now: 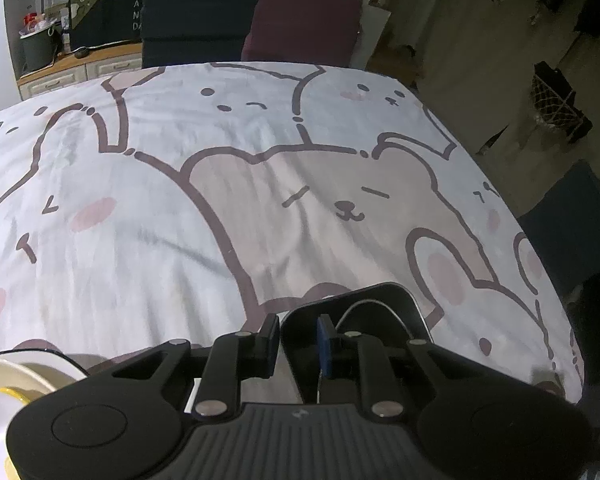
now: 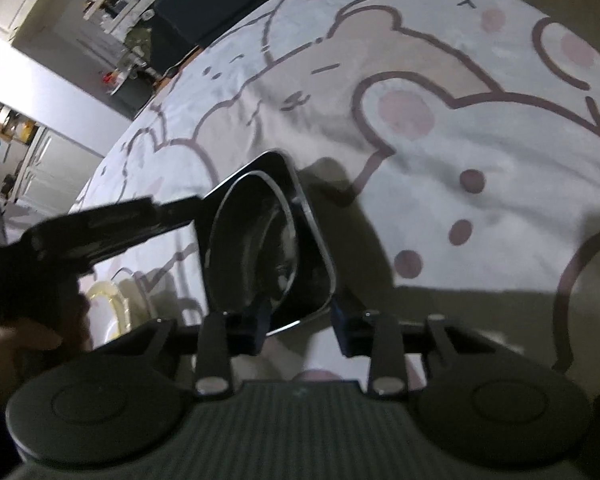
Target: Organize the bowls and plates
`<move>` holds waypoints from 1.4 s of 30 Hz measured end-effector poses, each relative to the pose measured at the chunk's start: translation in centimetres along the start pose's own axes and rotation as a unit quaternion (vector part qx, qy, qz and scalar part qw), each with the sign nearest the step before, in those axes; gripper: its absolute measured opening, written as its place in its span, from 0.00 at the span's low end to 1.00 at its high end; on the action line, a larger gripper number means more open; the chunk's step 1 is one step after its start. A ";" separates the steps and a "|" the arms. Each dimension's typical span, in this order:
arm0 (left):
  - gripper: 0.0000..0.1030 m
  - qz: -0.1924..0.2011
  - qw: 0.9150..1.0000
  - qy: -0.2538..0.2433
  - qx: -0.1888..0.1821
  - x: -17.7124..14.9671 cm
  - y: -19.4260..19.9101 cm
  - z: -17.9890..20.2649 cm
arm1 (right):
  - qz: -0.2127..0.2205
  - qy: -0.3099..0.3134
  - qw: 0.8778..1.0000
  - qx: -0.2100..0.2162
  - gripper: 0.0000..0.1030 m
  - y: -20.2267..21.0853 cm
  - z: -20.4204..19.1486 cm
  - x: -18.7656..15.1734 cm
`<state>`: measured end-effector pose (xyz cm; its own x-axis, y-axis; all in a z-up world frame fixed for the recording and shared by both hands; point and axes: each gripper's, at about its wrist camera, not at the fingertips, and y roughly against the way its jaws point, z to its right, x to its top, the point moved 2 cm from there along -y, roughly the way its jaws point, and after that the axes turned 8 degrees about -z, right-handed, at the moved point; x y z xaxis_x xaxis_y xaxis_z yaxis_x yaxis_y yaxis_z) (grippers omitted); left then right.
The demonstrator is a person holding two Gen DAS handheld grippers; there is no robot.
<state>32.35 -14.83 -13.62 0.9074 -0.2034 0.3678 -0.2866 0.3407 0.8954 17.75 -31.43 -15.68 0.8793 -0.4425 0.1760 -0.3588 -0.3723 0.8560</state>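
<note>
To my left, a cream plate (image 1: 4, 384) waits on the bear-print tablecloth (image 1: 148, 208). My left gripper (image 1: 298, 340) pinches the black square dish's (image 1: 380, 304) rim; my right gripper (image 2: 300, 320) straddles its near corner (image 2: 312, 300), though I cannot tell whether those pads press. Next, I judge, a level two-handed lift.

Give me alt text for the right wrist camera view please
A black square dish sits on a cartoon bear tablecloth, its near corner between the right gripper's fingers. The left gripper reaches its far edge from the left; a yellow-rimmed white plate lies behind it.
</note>
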 end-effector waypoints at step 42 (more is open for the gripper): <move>0.06 -0.069 0.995 0.059 -0.031 -3.6 0.3 -0.3 | -0.055 0.251 0.963 -0.076 0.06 -2.8 -3.3 6.1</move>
<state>29.13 -13.71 -14.79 0.9675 -0.1439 0.2078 -0.1413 0.3739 0.9167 25.14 -30.38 -15.35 0.9636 0.0574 0.2610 -0.2387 -0.2543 0.9372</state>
